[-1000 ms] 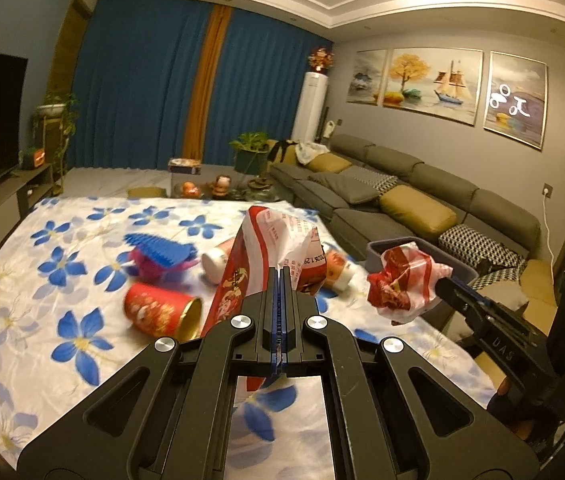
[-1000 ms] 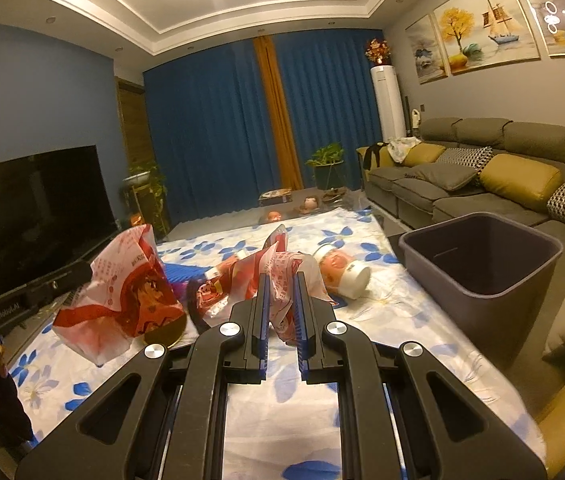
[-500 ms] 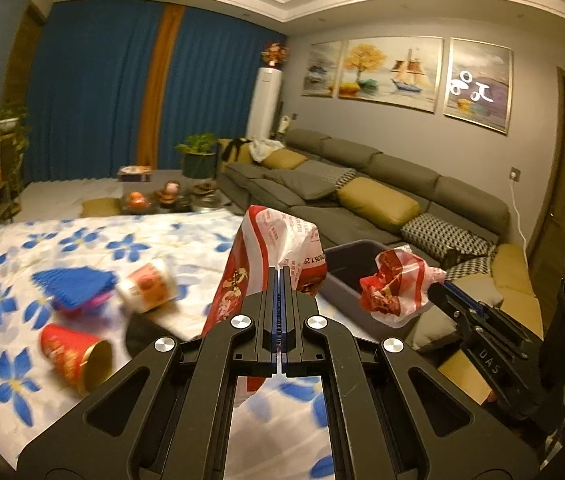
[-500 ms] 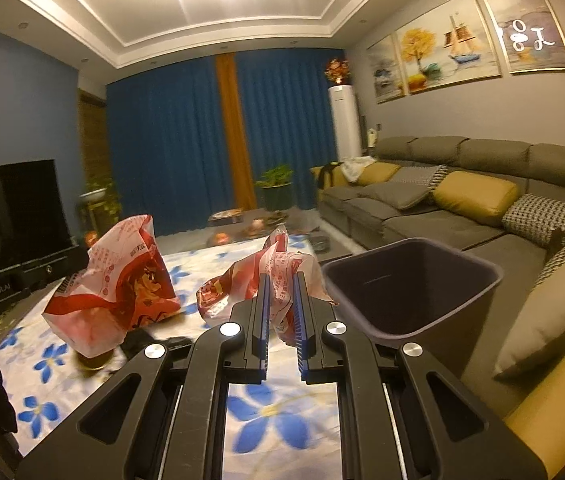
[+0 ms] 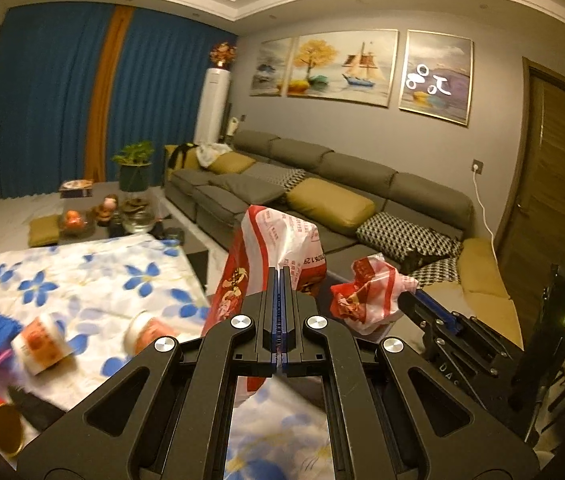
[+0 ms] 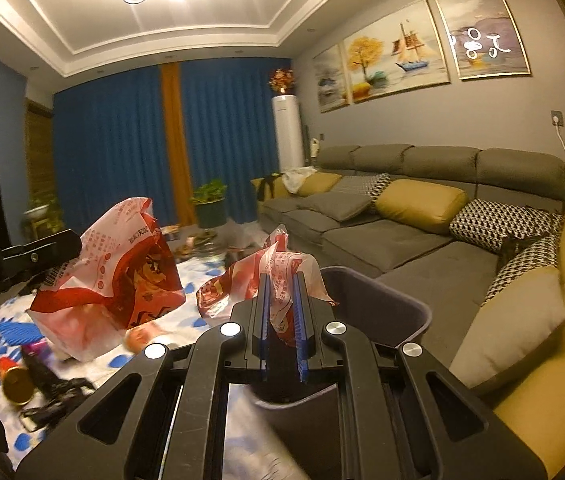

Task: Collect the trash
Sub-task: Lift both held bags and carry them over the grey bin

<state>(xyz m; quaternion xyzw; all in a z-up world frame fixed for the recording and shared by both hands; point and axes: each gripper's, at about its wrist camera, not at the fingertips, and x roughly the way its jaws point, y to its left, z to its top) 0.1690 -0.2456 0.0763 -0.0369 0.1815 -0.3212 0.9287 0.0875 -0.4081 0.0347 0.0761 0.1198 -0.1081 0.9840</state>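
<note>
Bin (image 6: 386, 300) at center right of the right wrist view shows a dark interior. Right gripper (image 6: 281, 312) clamps a crumpled wrapper (image 6: 282, 268) over its rim; left gripper (image 5: 281, 308) pinches a red-white bag (image 5: 270, 248) at frame center.

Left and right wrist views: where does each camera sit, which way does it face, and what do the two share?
Left wrist view: sits on the left tongs, facing the long grey sofa; its closed fingers pinch a large red-and-white plastic bag; the right tongs show at right.
Right wrist view: sits on the right tongs, facing the dark grey plastic bin; they grip a crumpled red-and-white wrapper; the left tongs show at left.
Shared: both bags, sofa, blue-flowered tablecloth.
</note>
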